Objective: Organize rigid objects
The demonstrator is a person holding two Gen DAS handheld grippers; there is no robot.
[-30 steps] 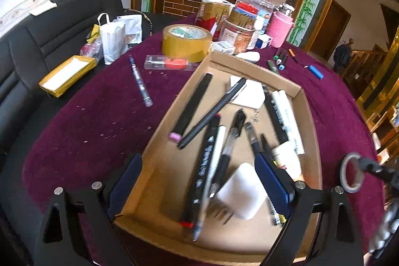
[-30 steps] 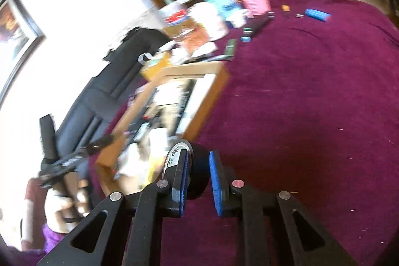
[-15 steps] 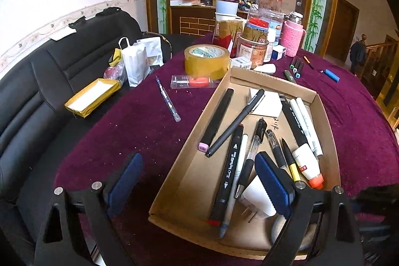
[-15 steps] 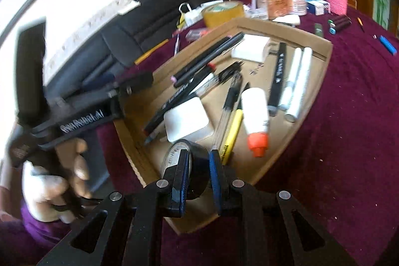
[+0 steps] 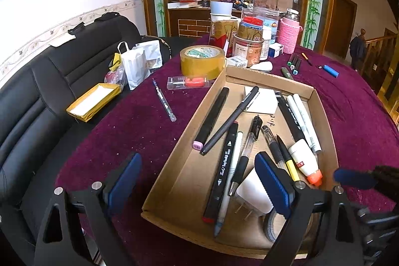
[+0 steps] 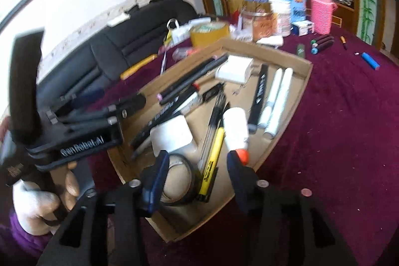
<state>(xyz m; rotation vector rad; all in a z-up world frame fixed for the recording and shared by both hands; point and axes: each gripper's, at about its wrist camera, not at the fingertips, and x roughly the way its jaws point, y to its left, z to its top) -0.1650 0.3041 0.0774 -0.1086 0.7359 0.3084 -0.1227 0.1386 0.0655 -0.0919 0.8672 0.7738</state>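
The black tape roll point(image 6: 178, 177) lies in the cardboard tray point(image 6: 289, 116) at seven o'clock of the right gripper point(image 6: 197, 177), its jaws just parting, touching the left pad.

Brown cardboard tray point(image 5: 321, 101) on maroon tablecloth point(image 5: 129, 131), yellow tape roll point(image 5: 202, 62).

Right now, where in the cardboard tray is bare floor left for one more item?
Bare floor runs along the cardboard tray's left wall, beside the pink-capped marker. Its right half is crowded: pens, glue bottle, white charger, black tape roll.

A lived-in home: black leather sofa point(image 5: 62, 81), cluttered purple-clothed table point(image 5: 354, 111), wooden staircase point(image 5: 381, 46).
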